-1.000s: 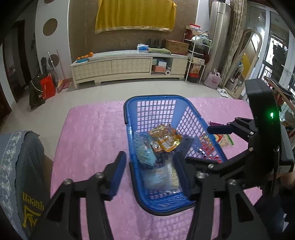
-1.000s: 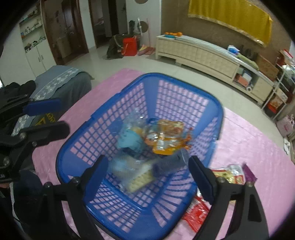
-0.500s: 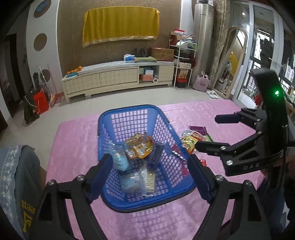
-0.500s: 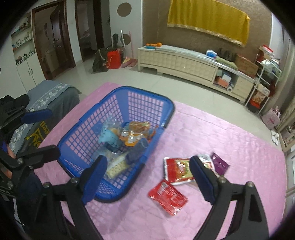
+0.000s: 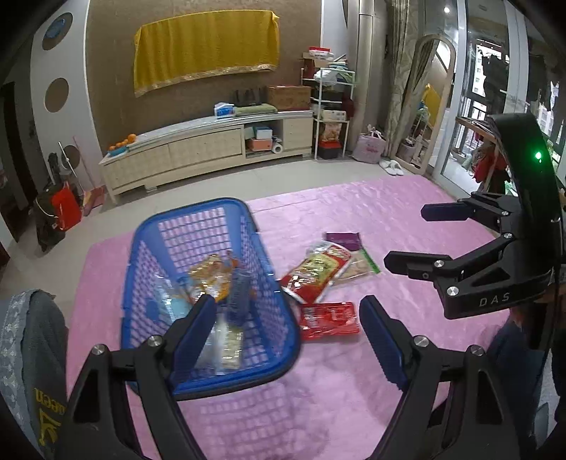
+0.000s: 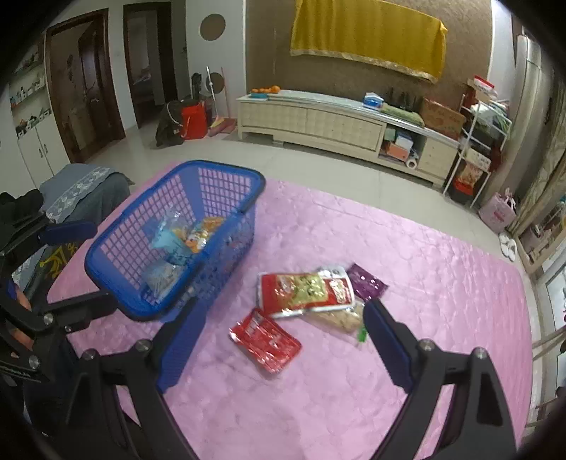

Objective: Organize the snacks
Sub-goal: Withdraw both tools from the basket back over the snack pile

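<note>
**Two open tongs above the pink cloth, basket half filled**

The blue basket (image 6: 177, 240) stands on the desk (image 6: 406, 269), which is covered with a pink cloth. Inside the basket lie several snack bags: an orange bag (image 5: 212, 272), a light blue one (image 6: 169, 244) and a clear pack of pale biscuits (image 5: 230, 343). More I cannot tell apart, the picture is blurred there.

To the right of the basket, four packs lie on the cloth. The big red-and-yellow pack (image 6: 304, 292) lies partly over a clear pack of beige snacks (image 6: 339, 320). A small purple pack (image 6: 366, 283) is just beside its far corner. A red pack (image 6: 265, 339) lies alone, nearest to the person, between the basket and the others.

The left tongs (image 5: 286, 339) are held over the near right corner of the basket – the fingers stand wide apart and nothing is between them. In their view, the red pack shows between the two blue pads (image 5: 380, 339).

The right tongs (image 6: 279, 346) are also wide apart and hold nothing. They hang above the cloth, with the red pack seen between the fingers.

Behind the desk stand a long cream cabinet (image 6: 318, 120) and a yellow cloth (image 6: 368, 32) on the wall – a grey chair back (image 5: 32, 354) is at the left side.
</note>
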The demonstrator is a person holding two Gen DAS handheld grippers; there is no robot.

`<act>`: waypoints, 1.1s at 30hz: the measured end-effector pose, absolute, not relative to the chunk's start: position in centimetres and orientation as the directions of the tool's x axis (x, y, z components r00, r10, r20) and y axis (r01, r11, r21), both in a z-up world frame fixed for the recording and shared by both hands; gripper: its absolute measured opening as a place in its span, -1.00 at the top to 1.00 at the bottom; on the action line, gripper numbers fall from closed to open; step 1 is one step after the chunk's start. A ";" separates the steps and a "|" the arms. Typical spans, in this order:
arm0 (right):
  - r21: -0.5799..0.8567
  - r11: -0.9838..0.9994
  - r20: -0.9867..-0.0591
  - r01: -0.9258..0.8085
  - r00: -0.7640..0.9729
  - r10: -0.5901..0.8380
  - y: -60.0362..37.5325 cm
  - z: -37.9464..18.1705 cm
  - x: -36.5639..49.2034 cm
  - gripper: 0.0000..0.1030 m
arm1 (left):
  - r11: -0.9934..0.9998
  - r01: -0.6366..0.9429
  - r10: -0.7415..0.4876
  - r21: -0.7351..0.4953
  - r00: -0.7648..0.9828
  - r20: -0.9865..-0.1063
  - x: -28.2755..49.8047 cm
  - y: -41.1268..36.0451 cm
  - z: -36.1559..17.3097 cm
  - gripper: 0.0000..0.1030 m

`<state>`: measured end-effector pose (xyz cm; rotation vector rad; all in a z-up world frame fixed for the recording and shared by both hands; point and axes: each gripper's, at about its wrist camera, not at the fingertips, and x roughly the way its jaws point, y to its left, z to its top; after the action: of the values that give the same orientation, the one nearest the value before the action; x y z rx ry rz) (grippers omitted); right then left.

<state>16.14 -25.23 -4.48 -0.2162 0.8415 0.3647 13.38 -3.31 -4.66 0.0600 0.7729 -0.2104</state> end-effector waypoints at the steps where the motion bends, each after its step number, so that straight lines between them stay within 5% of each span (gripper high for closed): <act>1: -0.044 0.918 -0.761 -0.394 0.609 0.225 -25.8 -4.6 16.1 -0.80 | 0.977 0.210 -0.166 -0.024 0.694 -0.701 13.4 -3.7 -4.7 -0.58; 20: 0.002 0.946 -0.792 -0.326 0.577 0.200 -35.5 -8.9 16.2 -0.80 | 0.975 0.218 -0.167 -0.046 0.578 -0.799 15.2 -13.2 -10.2 -0.58; 33: -0.057 0.960 -0.824 -0.275 0.556 0.110 -38.2 -12.0 19.0 -0.80 | 0.992 -0.069 -0.066 -0.109 0.453 -0.889 18.9 -14.6 -14.7 -0.58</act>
<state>18.98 -38.23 -11.98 -0.1873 0.9562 0.2285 18.94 -14.61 -14.74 -0.1362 1.1020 0.0019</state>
